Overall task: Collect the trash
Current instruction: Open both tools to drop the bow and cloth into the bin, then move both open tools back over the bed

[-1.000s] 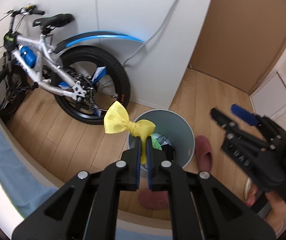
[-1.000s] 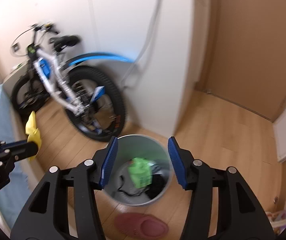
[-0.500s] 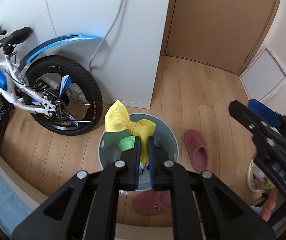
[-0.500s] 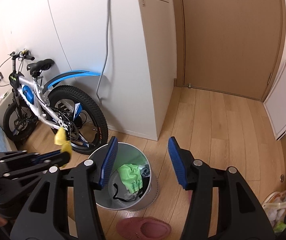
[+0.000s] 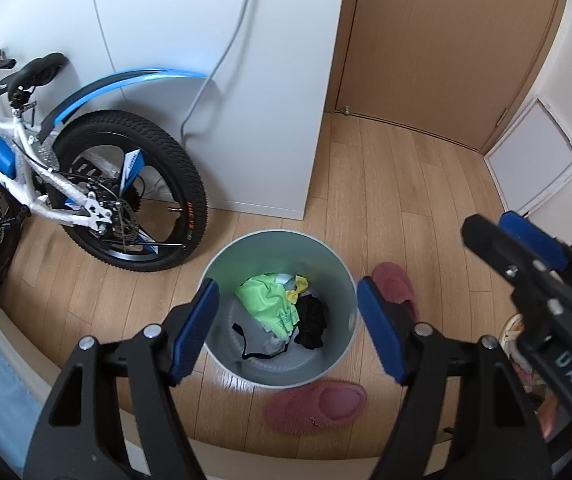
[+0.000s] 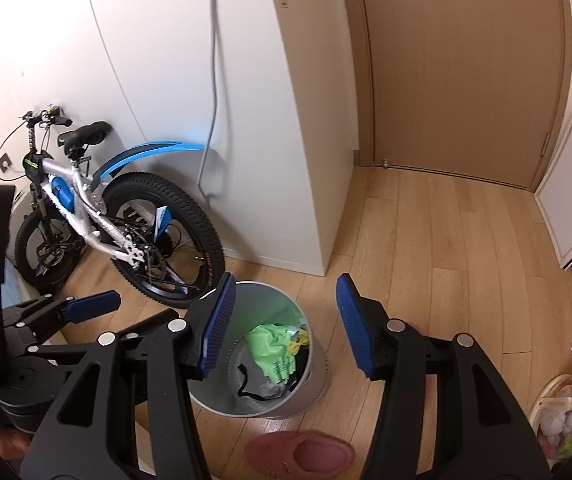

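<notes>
Crumpled yellow bow [image 5: 297, 285] in round bin [image 5: 222, 264]

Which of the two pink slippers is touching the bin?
The slipper to the right of the bin, partly behind its rim; the other slipper lies in front, apart.

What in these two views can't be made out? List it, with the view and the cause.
- Bin bottom, both views: covered by the green bag, yellow bow and black cloth.
- Far slipper, left view: partly behind a finger of the open left hand-held gripper.
- Bicycle front, left view: cut off by the edge.
- Bag of toys, right view: blurred at the edge.
</notes>
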A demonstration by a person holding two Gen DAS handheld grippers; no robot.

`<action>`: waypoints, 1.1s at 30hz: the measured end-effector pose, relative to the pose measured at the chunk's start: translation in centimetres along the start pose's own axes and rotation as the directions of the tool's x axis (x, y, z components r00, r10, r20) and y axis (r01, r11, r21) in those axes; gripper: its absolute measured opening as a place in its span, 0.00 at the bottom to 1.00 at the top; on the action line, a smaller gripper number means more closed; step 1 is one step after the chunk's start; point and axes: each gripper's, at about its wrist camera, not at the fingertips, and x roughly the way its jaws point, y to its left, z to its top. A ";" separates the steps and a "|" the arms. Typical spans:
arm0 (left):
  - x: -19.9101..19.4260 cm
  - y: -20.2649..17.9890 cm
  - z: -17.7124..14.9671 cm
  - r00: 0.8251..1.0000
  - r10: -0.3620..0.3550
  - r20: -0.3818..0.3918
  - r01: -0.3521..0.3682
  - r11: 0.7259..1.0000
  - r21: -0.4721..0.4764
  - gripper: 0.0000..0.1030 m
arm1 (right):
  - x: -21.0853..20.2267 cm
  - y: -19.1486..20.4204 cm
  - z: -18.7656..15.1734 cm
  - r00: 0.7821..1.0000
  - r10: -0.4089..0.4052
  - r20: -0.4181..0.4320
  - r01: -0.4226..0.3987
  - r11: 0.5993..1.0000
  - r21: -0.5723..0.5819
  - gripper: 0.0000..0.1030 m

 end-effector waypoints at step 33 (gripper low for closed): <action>-34.3 16.5 -27.2 0.881 0.473 -0.019 -0.387 0.696 -0.604 0.69 | -19.3 29.8 -8.6 0.807 0.528 -0.265 -0.585 0.649 -0.487 0.49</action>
